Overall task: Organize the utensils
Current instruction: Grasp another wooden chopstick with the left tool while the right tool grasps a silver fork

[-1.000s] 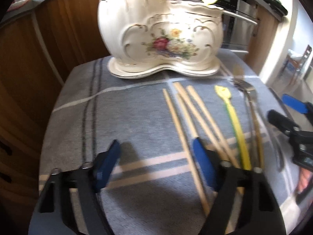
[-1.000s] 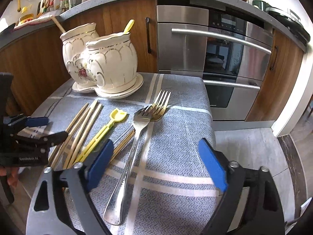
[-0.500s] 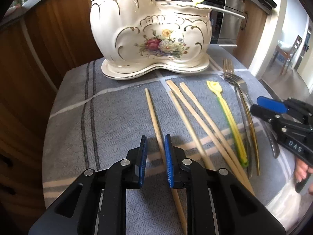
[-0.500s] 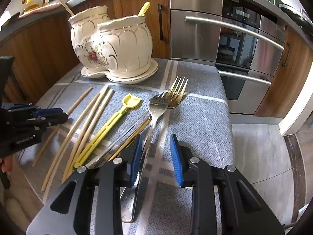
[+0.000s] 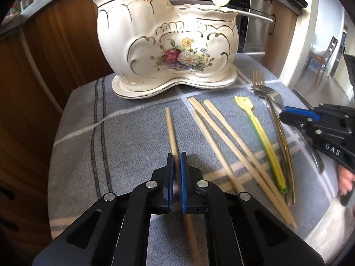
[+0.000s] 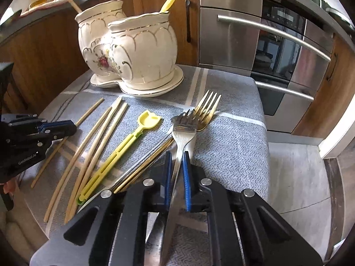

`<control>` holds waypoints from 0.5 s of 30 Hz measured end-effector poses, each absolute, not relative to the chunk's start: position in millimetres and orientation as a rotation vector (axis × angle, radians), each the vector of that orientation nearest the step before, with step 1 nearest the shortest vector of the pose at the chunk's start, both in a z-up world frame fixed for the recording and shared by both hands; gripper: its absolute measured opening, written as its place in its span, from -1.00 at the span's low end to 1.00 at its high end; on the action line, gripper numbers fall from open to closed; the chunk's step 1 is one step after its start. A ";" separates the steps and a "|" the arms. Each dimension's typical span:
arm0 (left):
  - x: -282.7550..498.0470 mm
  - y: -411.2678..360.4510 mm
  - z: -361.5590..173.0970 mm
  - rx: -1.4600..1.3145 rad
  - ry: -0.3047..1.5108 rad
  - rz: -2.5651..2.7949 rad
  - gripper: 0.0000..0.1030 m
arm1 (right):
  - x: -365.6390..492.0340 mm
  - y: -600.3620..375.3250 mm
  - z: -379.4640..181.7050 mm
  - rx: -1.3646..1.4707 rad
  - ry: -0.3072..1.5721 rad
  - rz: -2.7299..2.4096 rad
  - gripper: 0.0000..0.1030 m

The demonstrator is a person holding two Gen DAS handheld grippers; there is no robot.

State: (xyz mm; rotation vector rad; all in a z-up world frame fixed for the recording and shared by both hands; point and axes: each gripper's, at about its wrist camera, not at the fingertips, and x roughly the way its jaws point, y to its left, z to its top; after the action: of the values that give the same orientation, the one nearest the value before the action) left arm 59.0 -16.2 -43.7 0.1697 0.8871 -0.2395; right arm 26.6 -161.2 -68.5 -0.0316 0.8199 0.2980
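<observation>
On a grey cloth (image 5: 77,115) before a flowered holder (image 5: 168,44), the left gripper (image 5: 176,161) is clamped on a lone chopstick (image 5: 170,128). The right gripper (image 6: 176,164) is closing on a silver fork's (image 6: 184,128) handle, beside a gold fork (image 6: 207,108).

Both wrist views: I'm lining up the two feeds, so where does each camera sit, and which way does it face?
Left wrist: on the left gripper, angled down along its fingers, shut on a wooden chopstick; the right gripper shows at right.
Right wrist: on the right gripper, angled down, closing on the silver fork; the left gripper shows at left.
Shared: the ceramic holder, utensils, grey cloth.
</observation>
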 end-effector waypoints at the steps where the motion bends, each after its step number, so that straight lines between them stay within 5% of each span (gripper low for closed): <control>1: 58.5 -16.0 -43.3 0.169 0.884 -0.244 -0.90 | 25.7 -163.2 -67.4 -0.019 0.810 0.304 -0.89; 15: 37.6 3.8 -16.0 0.109 0.762 -0.264 -0.90 | -2.3 -164.4 -42.2 -0.011 0.602 0.338 -0.90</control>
State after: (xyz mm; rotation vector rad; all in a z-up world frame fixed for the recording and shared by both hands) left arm 37.6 3.8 -16.0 0.1087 0.7619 -0.2642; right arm -2.3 -164.4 -42.2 -0.0106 0.6018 0.3380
